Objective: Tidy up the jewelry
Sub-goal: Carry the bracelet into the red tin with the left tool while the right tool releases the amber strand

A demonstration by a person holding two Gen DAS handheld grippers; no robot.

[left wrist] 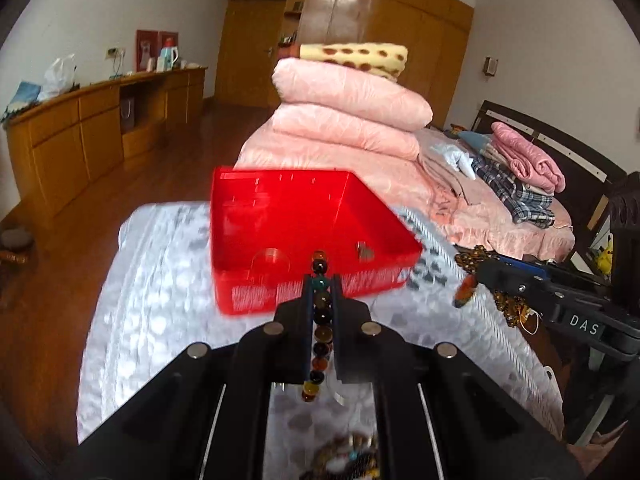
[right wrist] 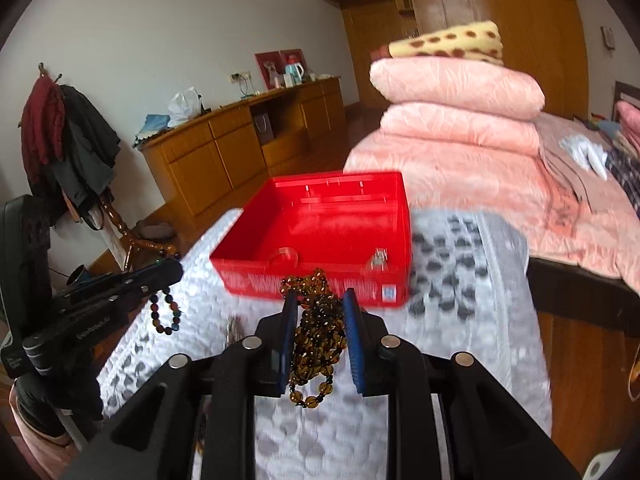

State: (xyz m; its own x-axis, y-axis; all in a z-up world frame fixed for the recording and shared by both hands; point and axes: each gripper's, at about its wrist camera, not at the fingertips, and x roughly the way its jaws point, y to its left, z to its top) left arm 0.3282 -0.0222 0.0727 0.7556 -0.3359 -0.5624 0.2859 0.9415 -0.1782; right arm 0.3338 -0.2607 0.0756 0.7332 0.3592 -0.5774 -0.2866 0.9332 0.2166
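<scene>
Bracelet lengthwise along left gripper

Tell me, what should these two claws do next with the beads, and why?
Probably carry both forward over the red box and let go. The left gripper pinches a bead bracelet, the right gripper an amber necklace, both short of the open box.

bed: 2 folded pink quilts | spotted blanket on top | wooden sideboard

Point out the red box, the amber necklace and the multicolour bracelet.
Red box [right wrist: 320, 220]: right wrist view, inner floor.
Amber necklace [right wrist: 320, 332]: right wrist view, bunched beads.
Multicolour bracelet [left wrist: 322, 316]: left wrist view, middle beads.
</scene>
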